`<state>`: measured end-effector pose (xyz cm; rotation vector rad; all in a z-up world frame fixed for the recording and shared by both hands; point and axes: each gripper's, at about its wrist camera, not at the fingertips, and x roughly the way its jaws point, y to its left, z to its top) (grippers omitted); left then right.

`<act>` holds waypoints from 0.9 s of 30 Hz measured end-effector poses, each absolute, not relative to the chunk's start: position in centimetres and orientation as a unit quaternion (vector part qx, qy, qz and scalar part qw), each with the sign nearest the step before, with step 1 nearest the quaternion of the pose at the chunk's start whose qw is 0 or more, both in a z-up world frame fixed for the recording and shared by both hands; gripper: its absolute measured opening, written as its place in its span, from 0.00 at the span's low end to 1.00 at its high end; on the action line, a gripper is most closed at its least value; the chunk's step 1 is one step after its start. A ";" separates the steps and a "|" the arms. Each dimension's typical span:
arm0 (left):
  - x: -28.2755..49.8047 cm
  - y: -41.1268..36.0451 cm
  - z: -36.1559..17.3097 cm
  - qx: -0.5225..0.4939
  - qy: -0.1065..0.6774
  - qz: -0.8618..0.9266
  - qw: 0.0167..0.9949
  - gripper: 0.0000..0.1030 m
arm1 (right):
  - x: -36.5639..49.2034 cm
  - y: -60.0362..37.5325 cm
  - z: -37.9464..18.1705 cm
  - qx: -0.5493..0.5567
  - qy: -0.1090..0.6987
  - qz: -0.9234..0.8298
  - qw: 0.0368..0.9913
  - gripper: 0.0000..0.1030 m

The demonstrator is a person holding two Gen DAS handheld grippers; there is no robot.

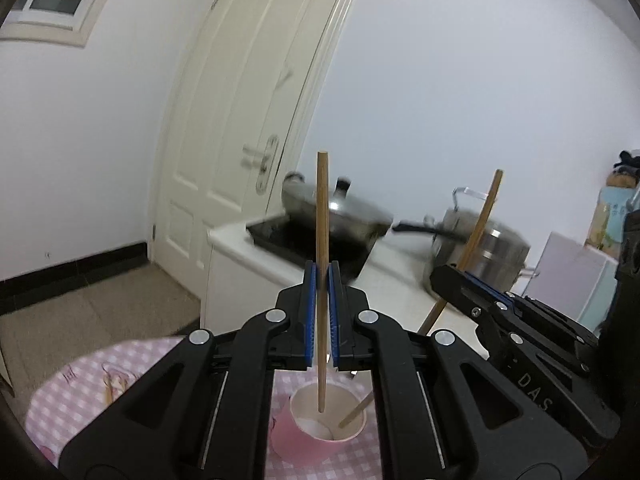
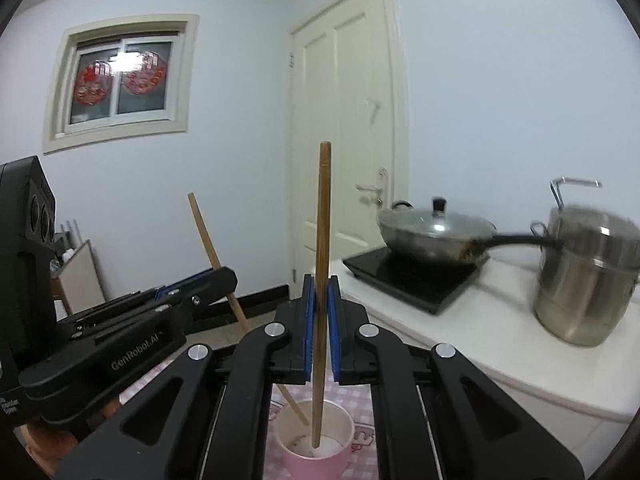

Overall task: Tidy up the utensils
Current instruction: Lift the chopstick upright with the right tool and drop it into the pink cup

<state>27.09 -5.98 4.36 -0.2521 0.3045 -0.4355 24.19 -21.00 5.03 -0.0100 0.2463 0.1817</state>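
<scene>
Above the pink paper cup [image 1: 320, 424], the left gripper [image 1: 322, 280] and right gripper [image 2: 320, 292] each clamp one wooden chopstick [image 1: 322, 216] mid-shaft, tips inside the cup. Light, stiff, smooth sticks probably pivot easily; mid-shaft grips suit them.

Left hand-held gripper [image 1: 322, 276]: blue pads clamped on an upright wooden chopstick [image 1: 322, 208], its lower tip inside the pink paper cup [image 1: 328, 416]. Right hand-held gripper [image 1: 460, 280], at right: holds a second chopstick [image 1: 482, 216], tilted, end in the same cup. Checked pink table [image 1: 72, 384] beneath.
</scene>
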 end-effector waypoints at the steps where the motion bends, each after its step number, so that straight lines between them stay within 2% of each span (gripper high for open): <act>1: 27.8 -6.5 3.4 -0.119 0.167 -0.214 0.955 0.06 | 24.6 -21.3 4.2 -0.002 0.130 0.087 0.988 0.05; 10: 29.7 -7.9 -0.9 -0.087 0.242 -0.239 0.936 0.06 | 24.7 -22.5 0.1 0.028 0.178 0.084 0.980 0.05; 27: 29.3 -9.0 -1.7 -0.052 0.262 -0.240 0.933 0.06 | 23.0 -22.2 -0.8 0.032 0.200 0.080 0.976 0.06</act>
